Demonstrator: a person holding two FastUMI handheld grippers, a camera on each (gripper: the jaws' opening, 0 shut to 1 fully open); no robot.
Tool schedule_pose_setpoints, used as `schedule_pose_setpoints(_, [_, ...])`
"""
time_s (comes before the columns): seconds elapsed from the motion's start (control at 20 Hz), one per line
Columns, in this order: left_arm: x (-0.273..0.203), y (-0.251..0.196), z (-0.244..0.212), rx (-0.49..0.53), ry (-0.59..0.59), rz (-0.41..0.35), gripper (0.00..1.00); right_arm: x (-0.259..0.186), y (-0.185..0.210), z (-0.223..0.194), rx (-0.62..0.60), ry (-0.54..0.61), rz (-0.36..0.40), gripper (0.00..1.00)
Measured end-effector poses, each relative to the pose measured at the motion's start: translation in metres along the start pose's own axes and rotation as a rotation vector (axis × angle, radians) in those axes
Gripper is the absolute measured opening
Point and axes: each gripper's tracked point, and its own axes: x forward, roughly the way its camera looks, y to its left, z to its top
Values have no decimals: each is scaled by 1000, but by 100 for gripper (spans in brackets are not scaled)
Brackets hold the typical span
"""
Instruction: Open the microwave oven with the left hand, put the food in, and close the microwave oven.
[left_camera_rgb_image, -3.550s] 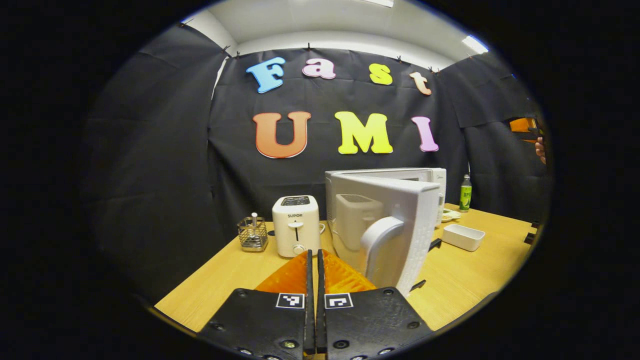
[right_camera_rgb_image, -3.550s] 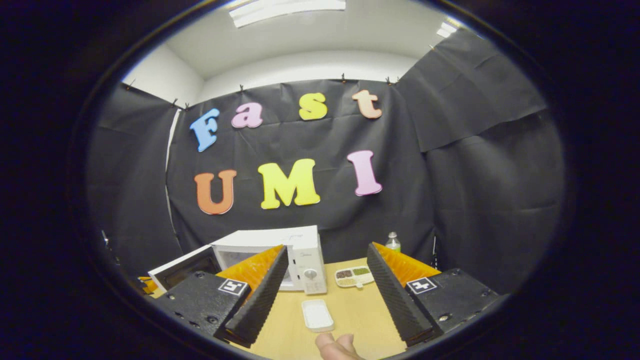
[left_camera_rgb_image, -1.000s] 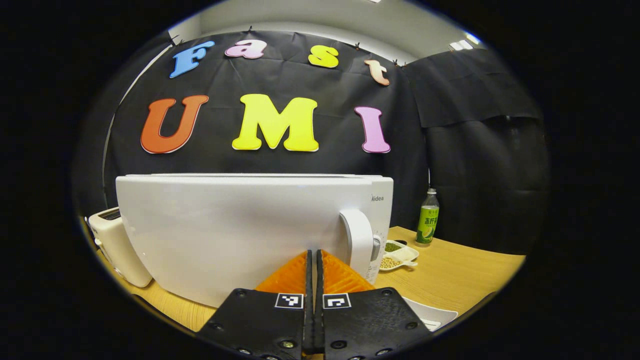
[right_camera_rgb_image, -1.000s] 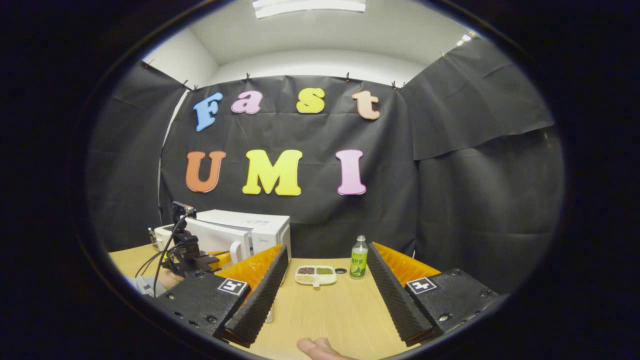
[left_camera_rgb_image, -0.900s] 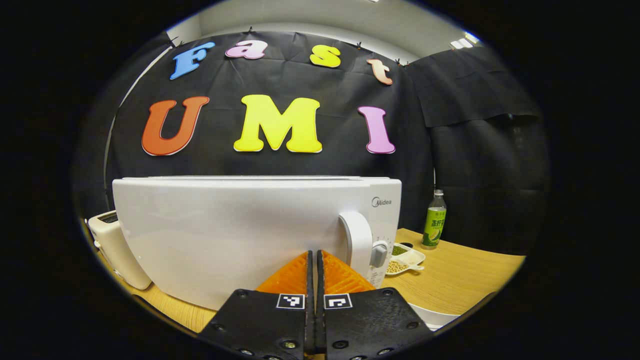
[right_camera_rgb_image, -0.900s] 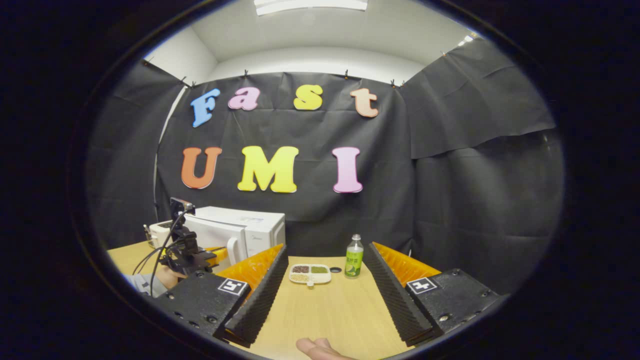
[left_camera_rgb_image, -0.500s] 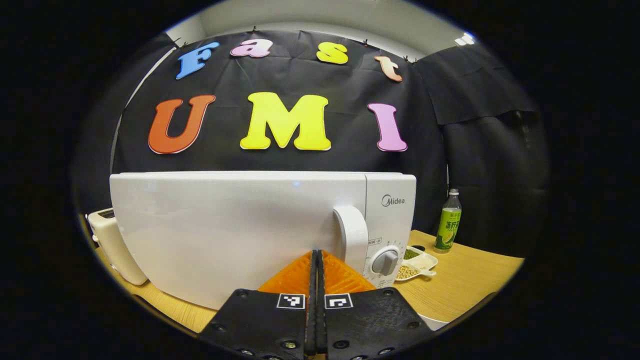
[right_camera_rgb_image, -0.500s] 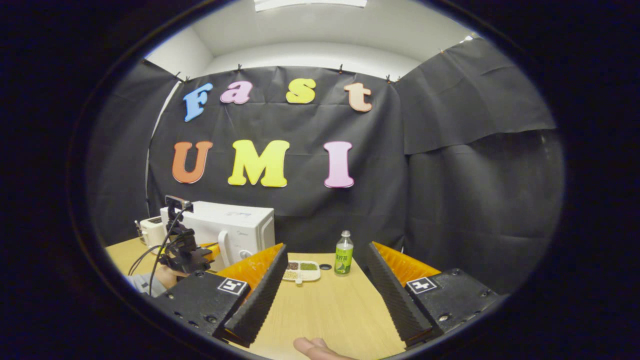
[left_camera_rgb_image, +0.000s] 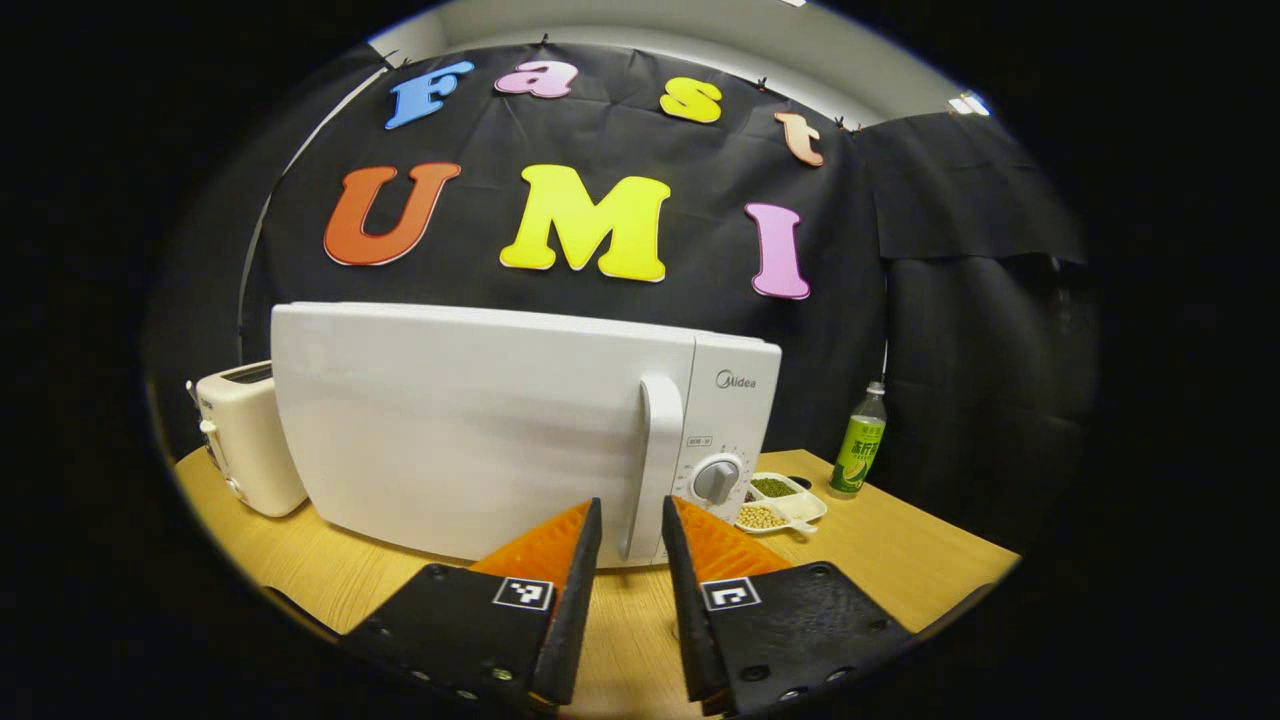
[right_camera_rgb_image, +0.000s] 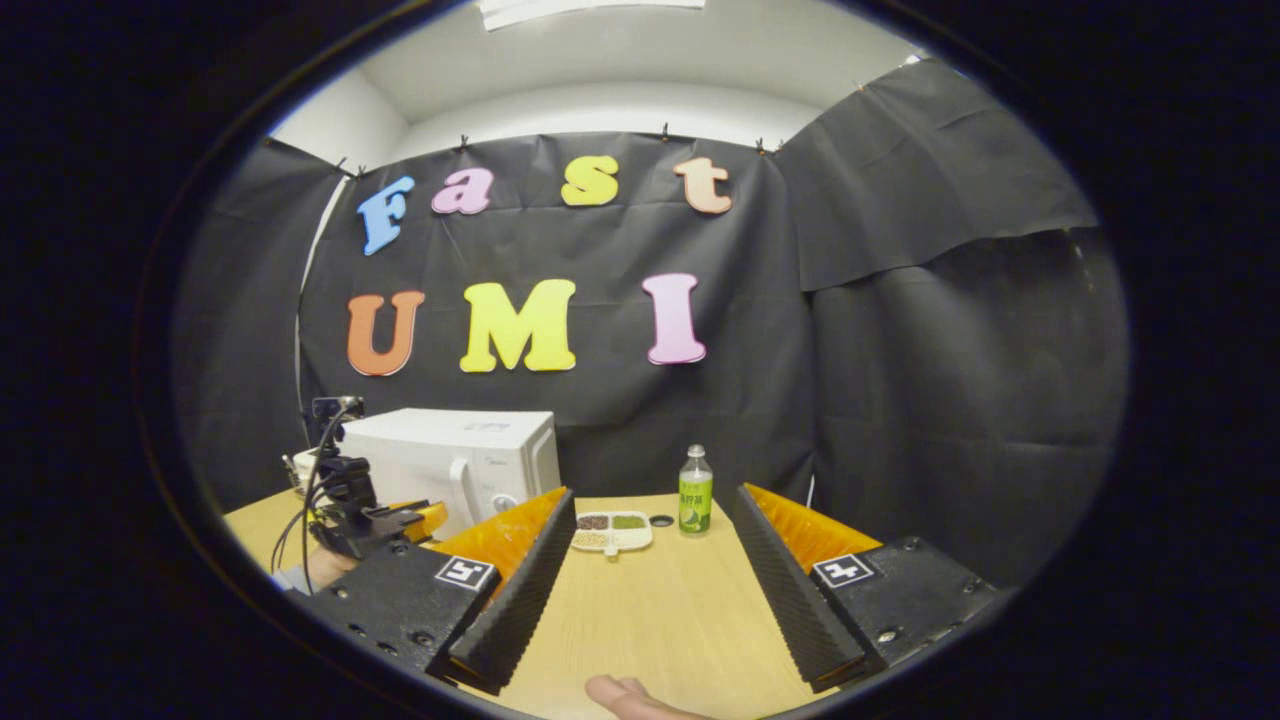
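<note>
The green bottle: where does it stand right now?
In the left gripper view the green bottle stands upright on the table, right of the microwave, just beyond the divided dish.

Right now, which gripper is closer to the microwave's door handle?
Left. The left gripper is open right in front of the microwave door handle, not touching it. The right gripper hangs open over the table, farther off to the microwave's right.

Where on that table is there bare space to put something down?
The widest bare patch is the wooden table in front of the divided dish and green bottle, between the right tool's fingers. It is crowded toward the microwave, toaster and left tool.
</note>
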Motion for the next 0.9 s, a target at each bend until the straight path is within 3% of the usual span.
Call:
schedule_pose_setpoints(0.05, [-14,-3,9,19,-14,7,53,-5,1,2,5,-6,2,92])
schedule_pose_setpoints(0.1, [-31,-2,18,37,-21,29,66,-10,2,4,13,-13,5,100])
schedule_pose_setpoints(0.15, [-43,-1,28,44,-29,40,89,-16,5,7,21,-19,11,100])
schedule_pose_setpoints(0.2, [-59,0,36,41,-21,62,97,-23,7,8,26,-22,16,100])
schedule_pose_setpoints(0.25, [-72,3,46,34,-19,80,87,-28,8,10,30,-27,19,100])
schedule_pose_setpoints(0.3, [-85,5,54,33,-11,97,97,-34,8,12,32,-31,18,92])
schedule_pose_setpoints(0.45, [-126,13,90,51,-28,144,97,-52,10,26,25,-58,11,92])
schedule_pose_setpoints(0.5, [-141,19,101,66,-37,173,97,-58,11,32,25,-71,7,100])
schedule_pose_setpoints(0.55, [-158,26,114,78,-48,207,97,-64,11,37,25,-80,-2,100])
schedule_pose_setpoints(0.6, [-173,30,127,88,-67,233,97,-69,11,41,25,-91,-13,92])
schedule_pose_setpoints(0.65, [-189,30,138,84,-81,243,96,-75,11,46,23,-102,-20,100])
schedule_pose_setpoints(0.7, [-206,27,148,74,-93,236,96,-81,14,50,22,-112,-22,100])
schedule_pose_setpoints(0.75, [-221,24,157,66,-101,230,96,-85,17,54,19,-117,-23,91])
schedule_pose_setpoints(0.9, [-270,35,180,111,-121,286,96,-97,28,65,14,-140,-9,91])
